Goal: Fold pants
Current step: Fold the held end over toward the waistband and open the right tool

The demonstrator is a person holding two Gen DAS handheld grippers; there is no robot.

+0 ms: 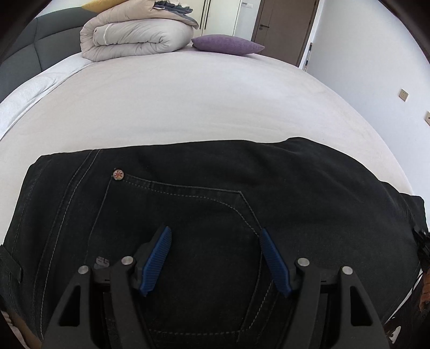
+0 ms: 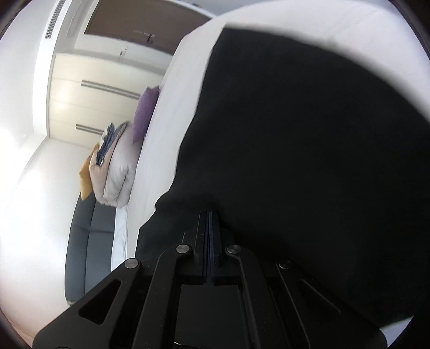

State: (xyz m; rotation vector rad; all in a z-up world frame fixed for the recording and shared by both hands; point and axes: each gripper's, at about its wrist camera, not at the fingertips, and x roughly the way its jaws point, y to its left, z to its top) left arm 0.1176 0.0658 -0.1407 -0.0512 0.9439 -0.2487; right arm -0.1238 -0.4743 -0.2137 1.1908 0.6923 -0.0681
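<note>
- Pants (image 1: 215, 188), black denim w/ light stitching, lie folded on bed (image 1: 188, 94); they fill the space under and ahead of left claw (image 1: 215, 236).
- Left claw: jaws stand apart, nothing between them, blue pads (image 1: 157, 260) clear of cloth; it hangs just above the back pocket (image 1: 188, 228).
- Pocket's rivet (image 1: 118, 174) sits ahead-left of left claw.
- Pants' far edge runs straight across ahead of left claw; bare sheet beyond.
- Right claw (image 2: 210, 214): jaws pressed together. Tips reach into a dark fold of pants, but can't tell if cloth is pinched; view is blurred.
- From right claw, pants spread ahead and to the right; bed edge runs to its left.
- Well ahead of left claw, at bed's far end: rolled duvet (image 1: 134, 35) w/ purple cushion (image 1: 228, 44) just to its right.
- Grey headboard (image 1: 35, 45) far ahead-left of left claw; brown door (image 1: 285, 24) far ahead-right.
</note>
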